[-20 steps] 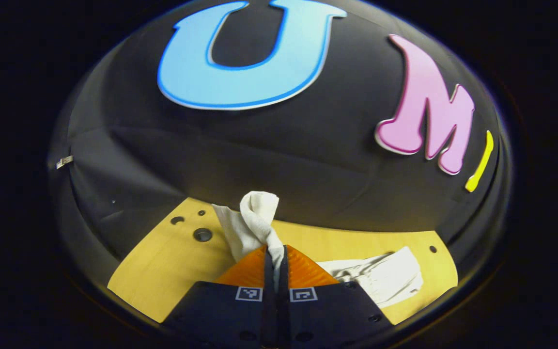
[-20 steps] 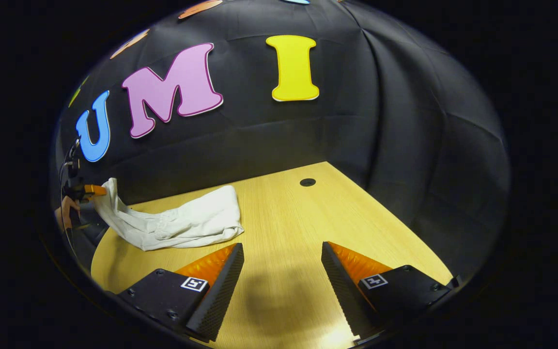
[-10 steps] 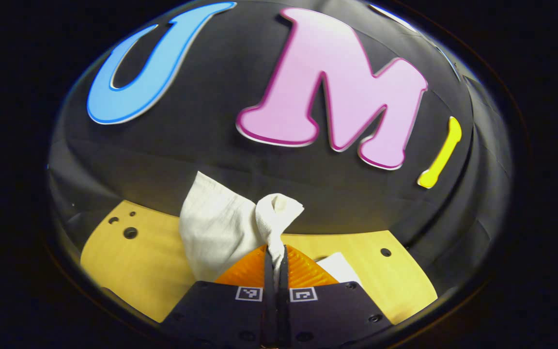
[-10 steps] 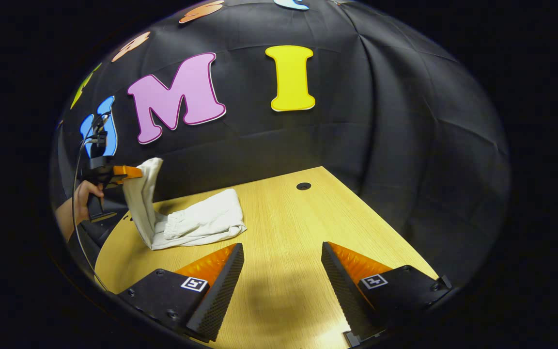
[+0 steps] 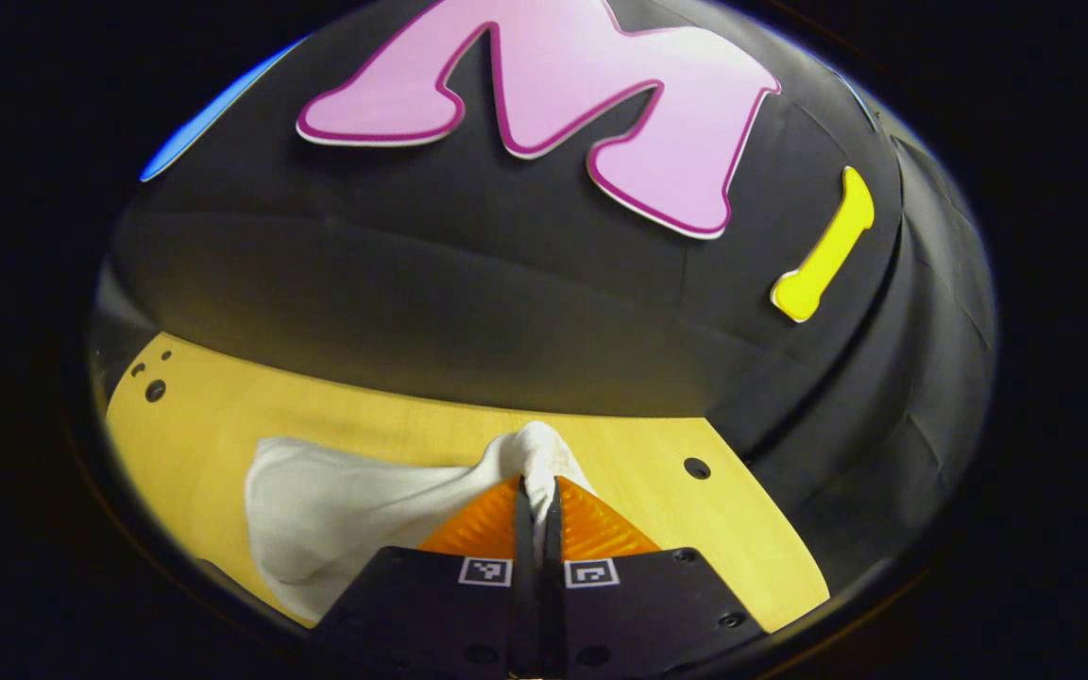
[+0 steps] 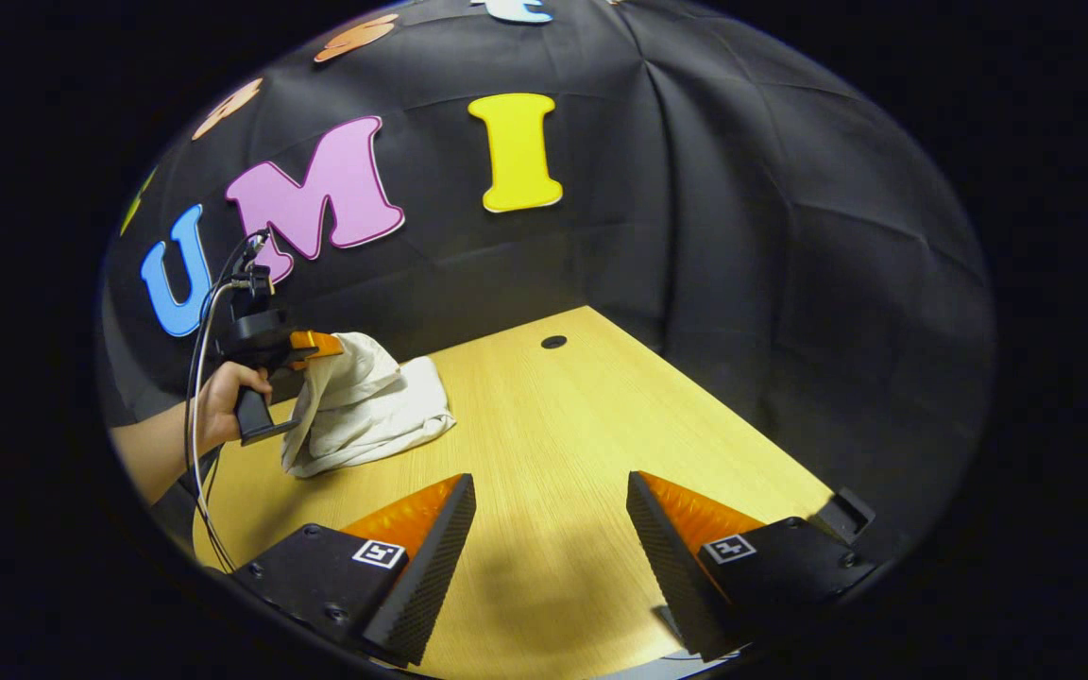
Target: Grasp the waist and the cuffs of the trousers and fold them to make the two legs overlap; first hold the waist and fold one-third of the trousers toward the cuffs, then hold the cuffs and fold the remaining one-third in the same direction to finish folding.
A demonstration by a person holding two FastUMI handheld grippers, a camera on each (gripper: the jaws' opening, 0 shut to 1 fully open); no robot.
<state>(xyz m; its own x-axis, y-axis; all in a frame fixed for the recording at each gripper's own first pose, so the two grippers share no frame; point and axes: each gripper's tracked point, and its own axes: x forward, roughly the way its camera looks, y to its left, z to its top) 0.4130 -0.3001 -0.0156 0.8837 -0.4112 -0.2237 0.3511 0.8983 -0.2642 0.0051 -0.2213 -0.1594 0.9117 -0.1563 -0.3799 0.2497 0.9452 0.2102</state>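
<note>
White trousers (image 6: 369, 406) lie bunched on the wooden table (image 6: 563, 444) at its far left in the right gripper view. My left gripper (image 5: 536, 484) is shut on one end of the trousers (image 5: 355, 510), a knot of cloth bulging past its tips. From the right gripper view, that left gripper (image 6: 322, 345) holds the cloth lifted over the folded pile, with a hand (image 6: 223, 401) on its handle. My right gripper (image 6: 549, 491) hovers open above bare table, well to the right of the trousers, nothing between its fingers.
The black cloth wall closes the table's far and right sides. A round hole (image 6: 553, 341) sits in the table near the far edge, with several more holes (image 5: 155, 389) at the left corner. A cable (image 6: 199, 378) hangs from the left gripper.
The left gripper has carried the held end of the trousers to the right and down over the rest of the garment. The right gripper has stayed open and hardly moved.
</note>
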